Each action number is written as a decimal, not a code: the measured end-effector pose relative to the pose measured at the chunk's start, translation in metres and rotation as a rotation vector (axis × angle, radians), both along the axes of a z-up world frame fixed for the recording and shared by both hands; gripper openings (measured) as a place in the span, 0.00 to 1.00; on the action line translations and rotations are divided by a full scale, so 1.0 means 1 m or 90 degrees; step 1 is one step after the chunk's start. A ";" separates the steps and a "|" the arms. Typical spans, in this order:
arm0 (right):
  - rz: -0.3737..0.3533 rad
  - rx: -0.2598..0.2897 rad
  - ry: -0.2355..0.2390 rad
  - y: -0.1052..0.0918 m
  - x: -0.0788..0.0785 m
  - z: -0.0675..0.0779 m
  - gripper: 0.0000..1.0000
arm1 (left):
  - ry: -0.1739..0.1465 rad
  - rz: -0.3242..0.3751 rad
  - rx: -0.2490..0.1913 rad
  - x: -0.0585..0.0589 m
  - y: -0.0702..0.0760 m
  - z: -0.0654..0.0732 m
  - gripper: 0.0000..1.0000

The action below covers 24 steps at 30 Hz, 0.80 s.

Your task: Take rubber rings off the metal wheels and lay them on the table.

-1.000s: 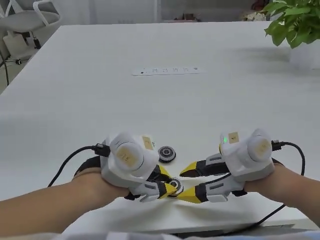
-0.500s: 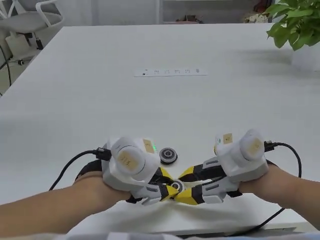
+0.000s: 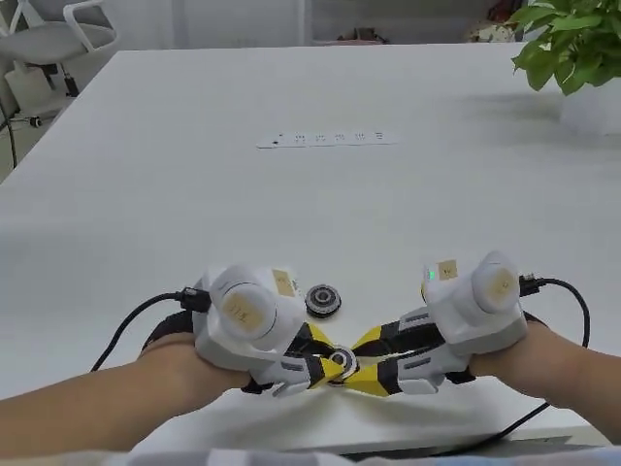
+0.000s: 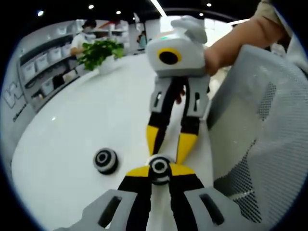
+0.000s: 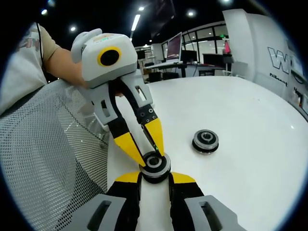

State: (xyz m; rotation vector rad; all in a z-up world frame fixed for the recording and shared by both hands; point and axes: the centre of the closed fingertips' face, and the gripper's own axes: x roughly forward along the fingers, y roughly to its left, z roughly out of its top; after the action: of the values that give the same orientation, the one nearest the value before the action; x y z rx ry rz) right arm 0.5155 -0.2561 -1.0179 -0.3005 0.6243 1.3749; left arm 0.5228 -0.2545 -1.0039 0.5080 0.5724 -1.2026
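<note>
The head view looks down on the white desk [image 3: 194, 194]. Both hands rest low near its front edge, the left hand [image 3: 179, 361] and the right hand [image 3: 524, 354] turned in, so the left tongs [image 3: 325, 367] and the right tongs [image 3: 357, 365] meet tip to tip. Between them is a small wheel [image 3: 341, 365] with a dark ring. Up close, the left gripper view shows its own yellow tips pinching the small wheel from both sides. The right gripper view shows the right tongs pinching it too. I cannot tell if they grip rubber or metal. A second wheel [image 3: 323, 300] lies flat on the desk just behind, touching nothing. The gripper views also show a grey mesh chair [image 4: 255, 144] by the desk edge. Far back are a power strip [image 3: 327, 139] and a green plant [image 3: 572, 39].
</note>
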 end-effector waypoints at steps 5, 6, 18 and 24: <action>-0.008 -0.001 0.012 -0.003 0.000 0.000 0.16 | -0.001 0.000 -0.001 0.000 0.000 0.000 0.13; -0.007 -0.005 0.013 -0.005 -0.001 -0.001 0.13 | -0.001 0.000 -0.001 0.000 0.000 0.000 0.13; -0.046 0.001 0.069 -0.009 -0.002 -0.001 0.01 | -0.004 -0.001 -0.001 0.000 0.000 0.000 0.13; -0.073 0.004 0.100 -0.010 -0.001 -0.001 0.00 | -0.004 -0.002 -0.001 0.000 0.000 0.000 0.13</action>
State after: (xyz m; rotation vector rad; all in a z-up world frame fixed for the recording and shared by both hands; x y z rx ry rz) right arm 0.5149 -0.2660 -1.0191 -0.1497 0.7551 1.2972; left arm 0.5226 -0.2545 -1.0034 0.5113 0.5648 -1.2033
